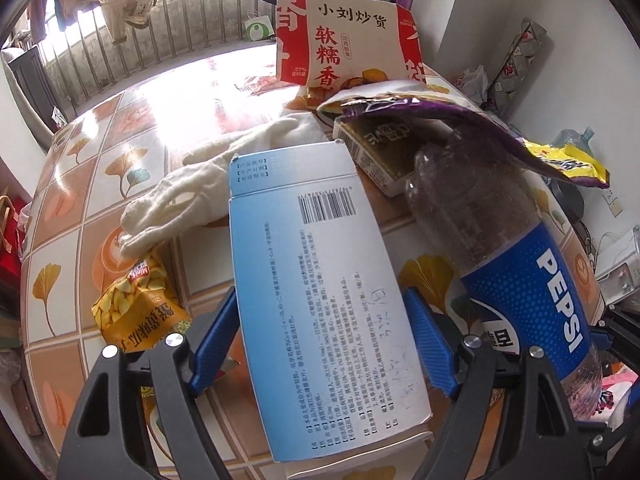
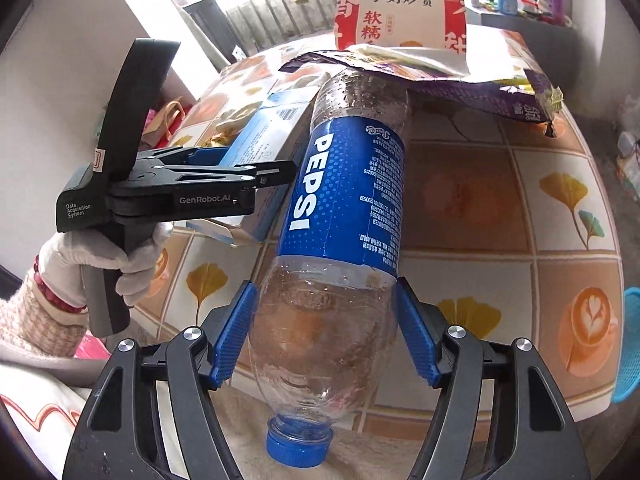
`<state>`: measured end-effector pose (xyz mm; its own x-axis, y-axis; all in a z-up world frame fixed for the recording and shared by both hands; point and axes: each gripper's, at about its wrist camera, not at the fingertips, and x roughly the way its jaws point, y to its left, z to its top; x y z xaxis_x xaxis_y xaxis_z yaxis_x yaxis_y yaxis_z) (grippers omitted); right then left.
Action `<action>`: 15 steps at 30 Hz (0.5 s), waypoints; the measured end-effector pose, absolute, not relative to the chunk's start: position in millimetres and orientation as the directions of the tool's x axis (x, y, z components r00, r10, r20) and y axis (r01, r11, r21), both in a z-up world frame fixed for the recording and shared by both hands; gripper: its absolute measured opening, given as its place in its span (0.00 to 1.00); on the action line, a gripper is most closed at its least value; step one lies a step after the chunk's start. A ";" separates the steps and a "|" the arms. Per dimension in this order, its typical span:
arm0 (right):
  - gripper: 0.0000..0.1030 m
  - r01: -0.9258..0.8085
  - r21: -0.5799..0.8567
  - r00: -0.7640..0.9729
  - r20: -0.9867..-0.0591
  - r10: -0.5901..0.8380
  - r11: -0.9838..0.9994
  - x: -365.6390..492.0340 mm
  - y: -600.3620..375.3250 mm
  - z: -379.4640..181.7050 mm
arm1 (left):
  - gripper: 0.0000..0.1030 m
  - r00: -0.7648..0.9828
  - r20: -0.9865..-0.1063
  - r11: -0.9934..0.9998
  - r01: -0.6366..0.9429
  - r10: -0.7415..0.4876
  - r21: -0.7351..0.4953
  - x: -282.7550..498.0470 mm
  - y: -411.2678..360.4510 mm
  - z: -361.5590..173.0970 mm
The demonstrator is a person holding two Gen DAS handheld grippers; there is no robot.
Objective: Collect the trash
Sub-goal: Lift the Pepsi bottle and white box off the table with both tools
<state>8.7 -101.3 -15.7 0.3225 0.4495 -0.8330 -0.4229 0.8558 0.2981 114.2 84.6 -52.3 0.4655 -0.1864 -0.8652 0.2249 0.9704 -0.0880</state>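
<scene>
Sunlit barred window (image 1: pixel 168 20), white walls (image 1: pixel 480 12)

Blue-labelled clear bottle (image 2: pixel 344 184), pale-blue box (image 1: pixel 320 300), orange leaf-patterned tablecloth (image 2: pixel 500 200).

Daylight from window (image 1: pixel 132 20) at 11 o'clock blows out the table (image 1: pixel 208 92); fisheye bends edges, corners vignette black; focus sharp.

Empty Pepsi bottle (image 2: pixel 348 200) cap-down, tilted; blue-white carton (image 1: pixel 320 280) slanted beside it.
</scene>
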 end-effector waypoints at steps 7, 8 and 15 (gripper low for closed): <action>0.65 -0.446 0.318 0.283 -0.837 0.469 0.836 -4.2 -114.0 -19.3 | 0.76 0.369 -0.899 0.924 0.373 -0.236 -0.089 64.2 85.3 -51.8; 0.65 -0.438 0.333 0.280 -0.833 0.478 0.835 -3.2 -116.2 -19.3 | 0.77 0.363 -0.903 0.921 0.382 -0.230 -0.081 59.4 84.7 -51.6; 0.73 -0.350 0.428 0.315 -0.784 0.535 0.833 9.6 -130.9 -19.4 | 0.78 0.356 -0.906 0.938 0.330 -0.230 -0.109 60.9 84.5 -49.7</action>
<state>9.6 -130.9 -19.4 0.3153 0.5350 -0.7838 -0.3501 0.8332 0.4279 60.9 84.5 -49.7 0.3559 -0.2303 -0.9057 0.3301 0.9377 -0.1087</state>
